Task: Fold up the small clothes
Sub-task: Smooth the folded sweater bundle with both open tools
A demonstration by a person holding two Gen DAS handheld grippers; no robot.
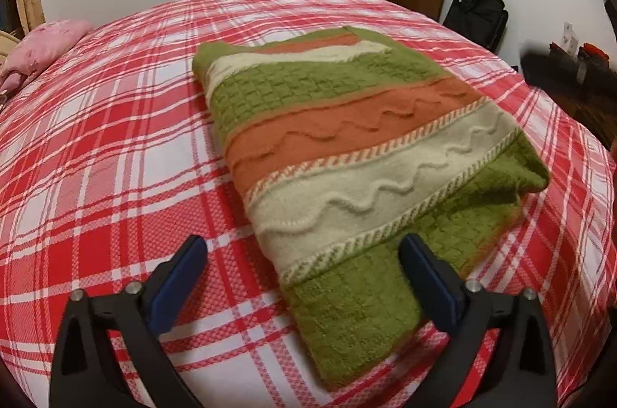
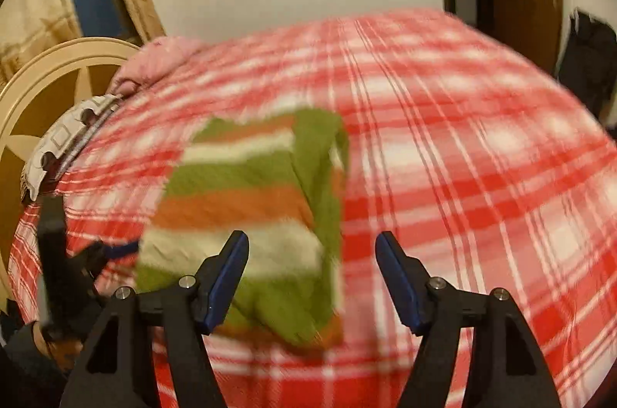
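Sweater is laid folded flat on the bed, seemingly done, so left gripper and right gripper are held wide and empty above it.

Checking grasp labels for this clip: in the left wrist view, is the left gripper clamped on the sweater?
No: the left gripper is open, its fingers spread wide above the folded striped sweater.

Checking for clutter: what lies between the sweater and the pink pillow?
Only bare plaid bedsheet between the sweater and the pink pillow; the left wrist view shows it clearly.
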